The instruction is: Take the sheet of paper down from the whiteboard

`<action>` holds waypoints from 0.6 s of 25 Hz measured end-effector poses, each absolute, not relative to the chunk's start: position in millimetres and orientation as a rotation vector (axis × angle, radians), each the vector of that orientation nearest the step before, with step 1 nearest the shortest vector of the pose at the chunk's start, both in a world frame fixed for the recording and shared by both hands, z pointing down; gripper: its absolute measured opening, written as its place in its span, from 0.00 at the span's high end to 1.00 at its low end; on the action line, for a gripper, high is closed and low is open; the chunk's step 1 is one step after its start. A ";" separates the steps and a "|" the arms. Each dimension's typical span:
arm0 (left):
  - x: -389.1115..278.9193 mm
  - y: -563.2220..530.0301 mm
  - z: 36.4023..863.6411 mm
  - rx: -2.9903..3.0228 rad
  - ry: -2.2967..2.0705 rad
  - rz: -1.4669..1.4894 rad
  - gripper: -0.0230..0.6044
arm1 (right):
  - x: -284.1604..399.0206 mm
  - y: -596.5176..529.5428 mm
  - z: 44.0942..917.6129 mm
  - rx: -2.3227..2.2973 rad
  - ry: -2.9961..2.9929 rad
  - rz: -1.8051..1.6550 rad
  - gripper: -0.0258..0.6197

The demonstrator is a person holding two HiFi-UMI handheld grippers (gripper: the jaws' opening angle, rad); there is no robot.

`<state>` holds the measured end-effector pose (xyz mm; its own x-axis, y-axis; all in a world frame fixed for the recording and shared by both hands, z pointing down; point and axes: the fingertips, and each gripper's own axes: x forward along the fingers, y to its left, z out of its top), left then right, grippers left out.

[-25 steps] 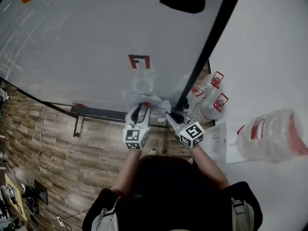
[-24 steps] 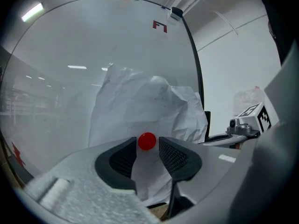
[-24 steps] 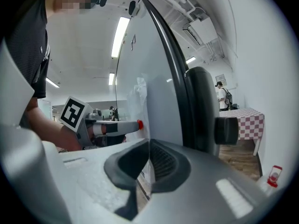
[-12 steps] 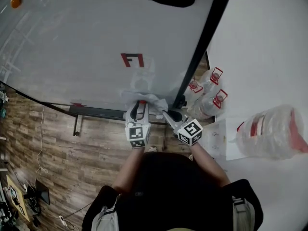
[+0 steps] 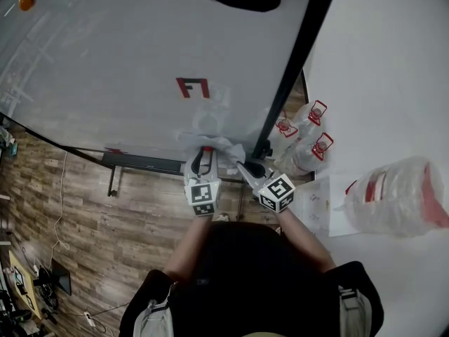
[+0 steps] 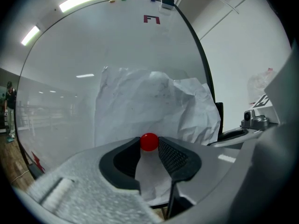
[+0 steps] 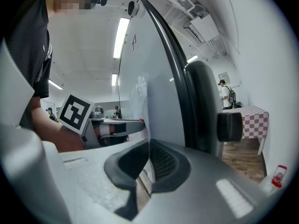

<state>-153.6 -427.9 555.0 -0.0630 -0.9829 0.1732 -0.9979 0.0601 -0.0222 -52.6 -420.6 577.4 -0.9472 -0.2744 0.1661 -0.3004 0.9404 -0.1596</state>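
Observation:
A crumpled white sheet of paper [image 5: 210,140] hangs low on the whiteboard [image 5: 126,69], pinned by a round red magnet [image 6: 149,142]. My left gripper [image 6: 149,146] points at the sheet [image 6: 149,101]. Its jaws are closing with the magnet between the tips, and both tips touch it. In the head view the left gripper [image 5: 205,153] sits at the sheet's lower middle. My right gripper [image 5: 242,166] is at the sheet's right edge, beside the board's black frame. In the right gripper view its jaws [image 7: 148,160] are shut on the thin paper edge [image 7: 144,171].
The board's black side post [image 5: 295,69] stands just right of the grippers. Water jugs with red caps [image 5: 309,135] and a large clear jug [image 5: 400,195] lie by the white wall. The marker tray [image 5: 140,163] runs below the board. An orange magnet [image 5: 26,1] sits at the board's far corner.
Both hands stay at the sheet. The left gripper has rolled slightly and its marker cube has shifted a little to the right. The right gripper keeps its hold.

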 end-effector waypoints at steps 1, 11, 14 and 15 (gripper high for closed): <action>-153.6 -427.8 554.8 2.072 -2.201 0.205 0.76 | -52.4 -420.4 577.6 0.438 -2.955 0.277 0.95; -160.9 -412.9 552.5 2.040 -2.239 0.213 0.76 | -56.6 -419.0 569.5 0.421 -2.989 0.289 0.95; -163.2 -405.6 554.4 2.023 -2.242 0.217 0.76 | -54.1 -418.0 571.3 0.424 -2.990 0.324 0.95; -164.1 -402.9 554.9 2.017 -2.244 0.218 0.76 | -53.3 -417.5 572.4 0.426 -2.989 0.334 0.95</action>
<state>-164.1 -402.9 554.9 -0.1069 -0.9775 0.1817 -0.9942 0.1033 -0.0292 -53.3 -417.5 572.4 -0.9553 -0.2638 0.1331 -0.2867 0.9366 -0.2015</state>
